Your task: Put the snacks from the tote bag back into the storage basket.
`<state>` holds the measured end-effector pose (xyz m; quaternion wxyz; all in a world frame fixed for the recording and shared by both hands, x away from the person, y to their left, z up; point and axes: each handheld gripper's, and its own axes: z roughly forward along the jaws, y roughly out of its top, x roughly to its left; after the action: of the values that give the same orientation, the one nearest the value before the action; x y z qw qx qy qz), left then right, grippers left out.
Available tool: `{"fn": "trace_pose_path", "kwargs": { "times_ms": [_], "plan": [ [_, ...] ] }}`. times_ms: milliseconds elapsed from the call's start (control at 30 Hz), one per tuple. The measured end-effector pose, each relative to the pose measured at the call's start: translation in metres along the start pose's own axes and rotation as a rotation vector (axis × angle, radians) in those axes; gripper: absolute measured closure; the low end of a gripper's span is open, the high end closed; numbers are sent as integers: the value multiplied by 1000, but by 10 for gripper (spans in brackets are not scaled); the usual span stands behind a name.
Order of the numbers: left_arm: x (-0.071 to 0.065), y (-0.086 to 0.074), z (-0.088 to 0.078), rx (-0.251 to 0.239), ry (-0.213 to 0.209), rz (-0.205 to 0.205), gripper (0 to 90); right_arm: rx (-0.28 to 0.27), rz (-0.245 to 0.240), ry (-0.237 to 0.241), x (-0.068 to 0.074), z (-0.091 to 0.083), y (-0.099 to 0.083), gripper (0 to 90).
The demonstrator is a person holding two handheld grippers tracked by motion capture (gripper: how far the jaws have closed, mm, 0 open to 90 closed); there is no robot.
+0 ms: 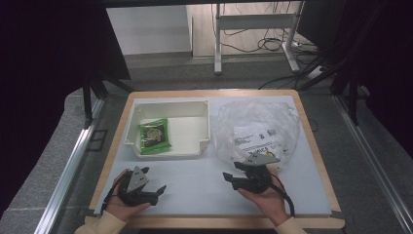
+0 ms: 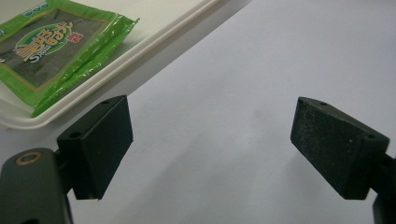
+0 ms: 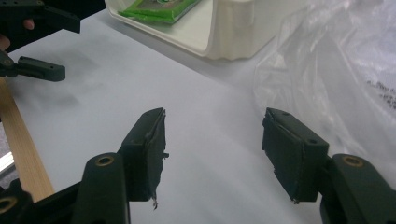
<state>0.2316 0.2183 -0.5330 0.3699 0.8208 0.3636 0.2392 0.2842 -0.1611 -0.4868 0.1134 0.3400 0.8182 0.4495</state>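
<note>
A green snack packet (image 1: 154,135) lies flat in a white tray (image 1: 195,109) at the back left of the table. It is also in the left gripper view as the packet (image 2: 51,44) on the tray (image 2: 121,70). A crumpled clear plastic bag (image 1: 255,129) with a printed label lies to the tray's right. My left gripper (image 1: 155,189) rests low near the front left, open with nothing between its pads (image 2: 100,140). My right gripper (image 1: 231,171) hovers just in front of the bag, jaws pointing left. It is open and empty in its own view (image 3: 212,144), with the bag (image 3: 336,70) to its right.
The white tabletop (image 1: 195,190) has a wooden rim (image 3: 21,140). The tray's front wall (image 3: 229,32) stands ahead of the right gripper. The left gripper (image 3: 37,70) lies at the far left of the right gripper view. A desk frame and cables (image 1: 258,44) stand beyond the table.
</note>
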Motion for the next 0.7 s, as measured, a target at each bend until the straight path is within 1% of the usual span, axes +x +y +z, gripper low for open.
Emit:
{"fn": "trace_pose_path", "kwargs": {
  "times_ms": [200, 467, 567, 700],
  "plan": [
    [0, 0, 0, 0, -4, 2, 128, 19, 17, -3, -5, 5, -4, 394],
    [-1, 0, 0, 3, -6, 9, 128, 11, 17, -15, -7, 4, -4, 394],
    [-1, 0, 0, 3, -6, 8, 128, 14, 26, -14, -8, 4, -4, 394],
    [-1, 0, 0, 3, -7, 10, 128, 6, 21, -15, -8, 4, -4, 393]
  ]
}}
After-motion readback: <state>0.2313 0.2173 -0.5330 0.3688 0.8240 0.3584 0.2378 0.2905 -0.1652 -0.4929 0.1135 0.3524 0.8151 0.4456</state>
